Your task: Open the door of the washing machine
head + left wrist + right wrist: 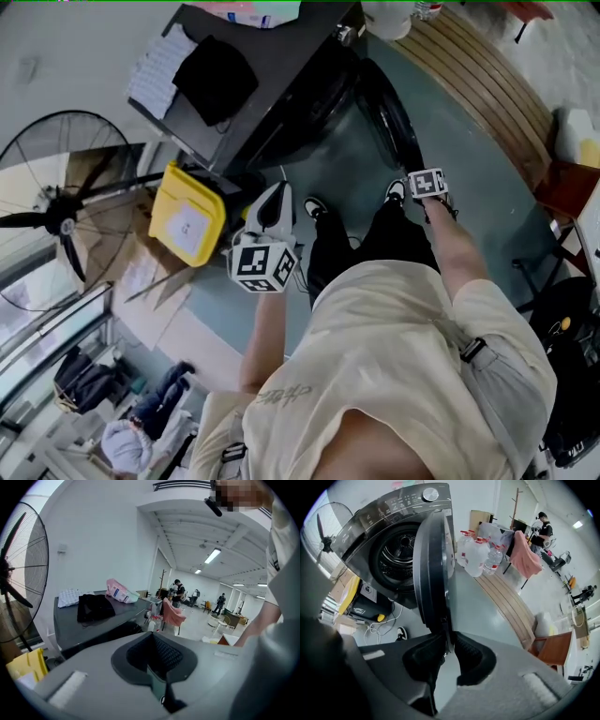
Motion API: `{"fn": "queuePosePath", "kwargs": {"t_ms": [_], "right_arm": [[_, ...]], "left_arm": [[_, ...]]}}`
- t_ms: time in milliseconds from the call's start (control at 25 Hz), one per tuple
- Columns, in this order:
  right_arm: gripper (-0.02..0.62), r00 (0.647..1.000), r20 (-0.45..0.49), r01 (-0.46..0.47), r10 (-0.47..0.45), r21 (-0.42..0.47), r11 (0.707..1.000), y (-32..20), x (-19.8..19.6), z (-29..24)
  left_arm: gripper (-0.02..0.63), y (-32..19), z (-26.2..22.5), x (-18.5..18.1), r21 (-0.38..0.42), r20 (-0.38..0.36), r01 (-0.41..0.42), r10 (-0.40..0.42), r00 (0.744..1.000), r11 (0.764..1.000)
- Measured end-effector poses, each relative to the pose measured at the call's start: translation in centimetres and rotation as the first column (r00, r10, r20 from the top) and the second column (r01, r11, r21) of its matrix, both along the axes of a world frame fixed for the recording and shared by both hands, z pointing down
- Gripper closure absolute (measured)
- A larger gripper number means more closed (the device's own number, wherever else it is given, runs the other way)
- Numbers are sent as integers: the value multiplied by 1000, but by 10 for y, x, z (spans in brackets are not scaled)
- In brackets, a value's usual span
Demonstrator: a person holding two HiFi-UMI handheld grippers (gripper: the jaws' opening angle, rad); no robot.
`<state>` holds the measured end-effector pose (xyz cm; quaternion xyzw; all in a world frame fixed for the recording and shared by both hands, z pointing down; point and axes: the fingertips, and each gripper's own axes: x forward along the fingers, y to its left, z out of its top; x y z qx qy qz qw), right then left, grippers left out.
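The dark grey washing machine [272,84] stands at the top of the head view, and its round door [389,108] is swung out toward me. In the right gripper view the door [433,569] stands edge-on in front of the open drum [396,555]. My right gripper [447,639] is shut on the door's lower edge, one pad on each side. In the head view that right gripper [424,180] sits at the door's near end. My left gripper [274,204] hangs to the left of the machine, away from the door. Seen in its own view, the left gripper [154,651] has its pads together and holds nothing.
A yellow box [190,214] and a standing fan [56,202] are left of the machine. A black cloth [216,80] lies on its top. A wooden platform [487,84] runs along the right, with water bottles [480,555] behind the door. Cables lie on the floor [370,627].
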<state>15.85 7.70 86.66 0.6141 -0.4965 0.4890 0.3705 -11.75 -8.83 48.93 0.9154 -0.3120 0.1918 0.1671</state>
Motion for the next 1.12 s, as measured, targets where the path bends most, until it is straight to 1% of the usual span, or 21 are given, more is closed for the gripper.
{"fn": "queuePosePath", "kwargs": {"t_ms": [120, 240, 360, 400, 440, 520, 680, 840, 960, 1120], "right_arm": [[532, 999, 11, 35, -35, 12, 999, 1, 14, 0], [532, 997, 22, 76, -76, 5, 997, 4, 26, 1], [532, 995, 6, 96, -96, -65, 993, 21, 44, 1], [532, 995, 3, 103, -103, -64, 993, 20, 49, 1], [532, 993, 6, 114, -114, -39, 993, 15, 51, 1], [532, 992, 7, 128, -128, -6, 992, 7, 56, 1], [532, 988, -27, 149, -149, -8, 989, 6, 74, 1], [532, 985, -22, 169, -169, -18, 985, 7, 82, -1], [532, 981, -19, 192, -193, -41, 980, 12, 85, -1], [532, 974, -51, 216, -219, -52, 975, 16, 90, 0]], "left_arm": [[589, 1, -2, 21, 6, -20, 22, -21, 1000, 1000], [589, 3, 1, 36, 2, -18, 41, -41, 999, 999], [589, 4, 2, 49, -7, -16, 44, -44, 999, 999], [589, 3, 1, 52, -7, -15, 43, -43, 999, 999], [589, 3, 1, 56, -8, -12, 39, -39, 999, 999], [589, 2, 1, 64, -11, -3, 18, -18, 1000, 1000], [589, -9, 2, 83, -11, 1, -32, 32, 999, 999], [589, -28, 7, 99, -18, -12, -71, 70, 997, 997], [589, -43, 3, 113, -18, -22, -104, 103, 994, 994], [589, -62, 7, 123, -1, 1, -161, 161, 987, 987]]}}
